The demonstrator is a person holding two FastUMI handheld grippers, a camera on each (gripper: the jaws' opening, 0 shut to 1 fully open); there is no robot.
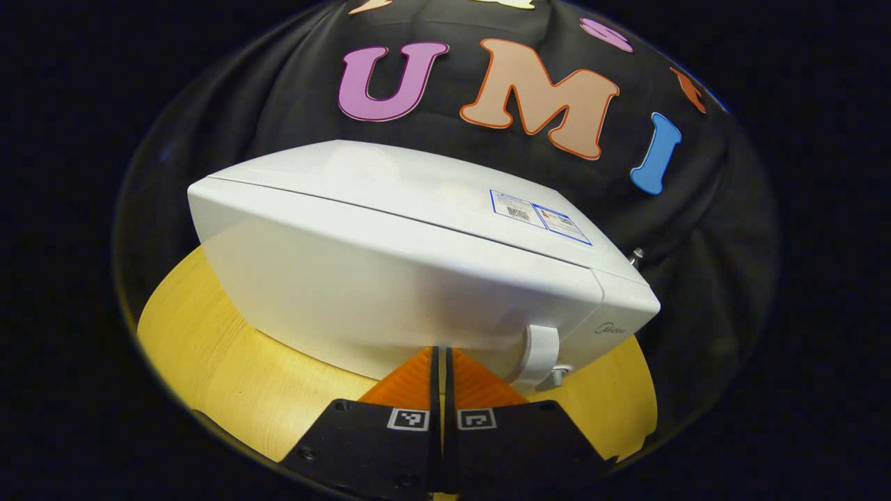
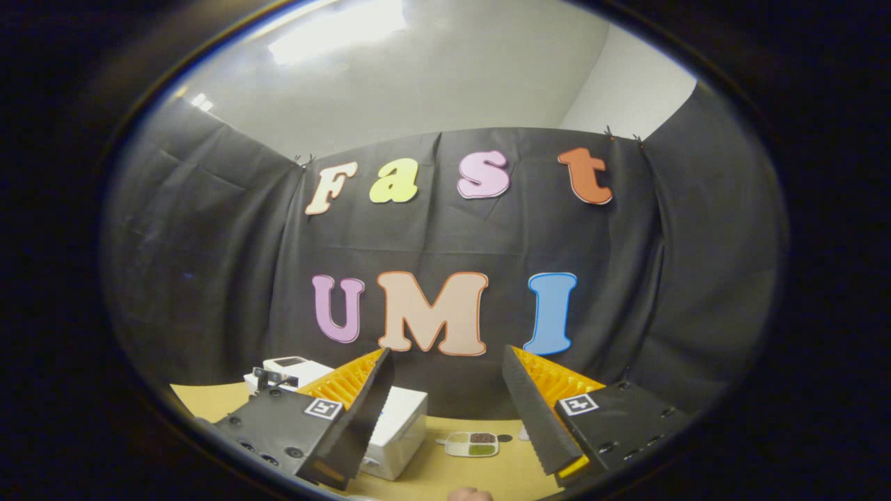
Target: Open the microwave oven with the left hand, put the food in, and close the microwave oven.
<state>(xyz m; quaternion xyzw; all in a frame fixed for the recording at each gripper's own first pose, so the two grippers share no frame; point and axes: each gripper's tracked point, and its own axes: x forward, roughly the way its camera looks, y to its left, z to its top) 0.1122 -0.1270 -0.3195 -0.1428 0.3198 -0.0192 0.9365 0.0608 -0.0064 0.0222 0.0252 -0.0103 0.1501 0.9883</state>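
My left gripper view sits close above the white microwave oven (image 1: pixel 418 264), looking down on its top and door from just off the wooden table (image 1: pixel 209 362); my right gripper view hangs well back, tilted upward toward the booth wall and ceiling (image 2: pixel 418 76); both views share the microwave oven (image 2: pixel 397 424) and the table (image 2: pixel 431 473).

L gripper (image 1: pixel 443 362) fingers together, R gripper (image 2: pixel 445 379) spread wide.
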